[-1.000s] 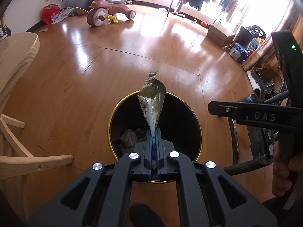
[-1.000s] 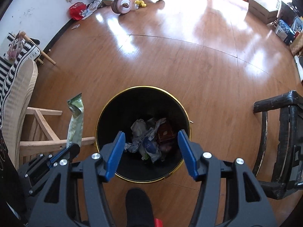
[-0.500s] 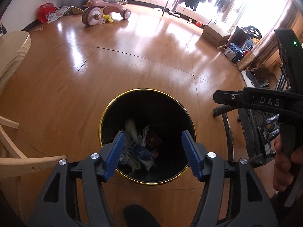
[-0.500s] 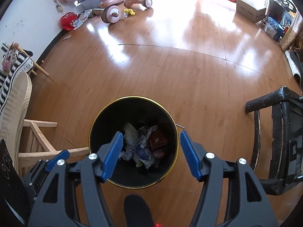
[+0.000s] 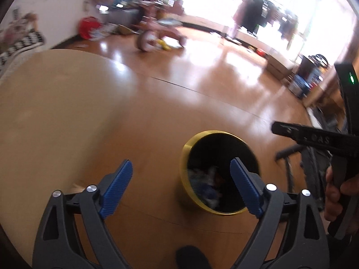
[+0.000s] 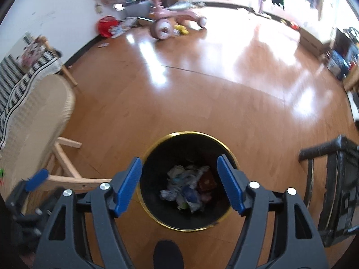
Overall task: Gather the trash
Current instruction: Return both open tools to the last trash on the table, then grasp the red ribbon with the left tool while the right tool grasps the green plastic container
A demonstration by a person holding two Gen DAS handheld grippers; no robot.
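Above the gold-rimmed black bin (image 6: 188,192) on the wooden floor (image 6: 202,94), the right gripper (image 6: 179,185) hangs with jaws opening and nothing between them. Crumpled trash (image 6: 187,194) lies at the bin's bottom. Left of the bin, the left gripper (image 5: 181,189) has jaws opening wide, also empty.

The wooden floor (image 6: 202,103) is shiny. On it stand a black bin (image 6: 188,144), a pink tricycle (image 6: 170,20) and a wooden chair (image 6: 65,174)
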